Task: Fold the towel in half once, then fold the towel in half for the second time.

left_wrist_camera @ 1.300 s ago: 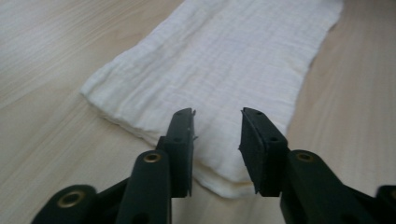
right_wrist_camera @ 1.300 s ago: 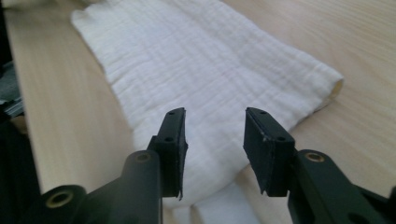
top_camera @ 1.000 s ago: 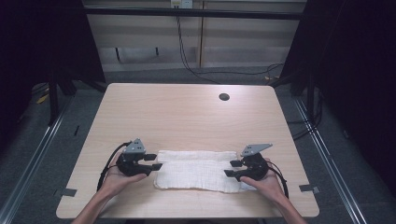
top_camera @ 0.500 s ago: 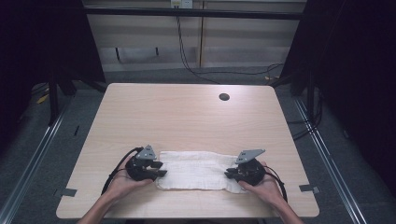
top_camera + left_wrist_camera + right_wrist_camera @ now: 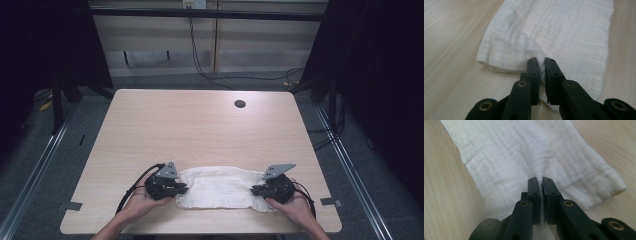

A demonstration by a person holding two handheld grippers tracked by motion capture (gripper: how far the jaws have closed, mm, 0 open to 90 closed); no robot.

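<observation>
A white folded cloth (image 5: 217, 187) lies flat near the front edge of the wooden table (image 5: 200, 125). My left gripper (image 5: 181, 189) sits at the cloth's left end. Its jaws have just been closing and now pinch a fold of the cloth (image 5: 564, 32) between them, as the left gripper (image 5: 542, 63) view shows. My right gripper (image 5: 256, 190) is at the cloth's right end. In the right gripper (image 5: 541, 182) view its jaws are shut on a raised ridge of the cloth (image 5: 524, 150). A hand holds each gripper from below.
A small dark round hole (image 5: 240, 104) sits in the table near its far edge. Cables (image 5: 135, 190) trail from the left gripper toward the front edge. Dark frame posts stand at both sides of the table.
Both grippers have moved inward onto the cloth's ends and closed on it. The cloth has bunched shorter between them.
</observation>
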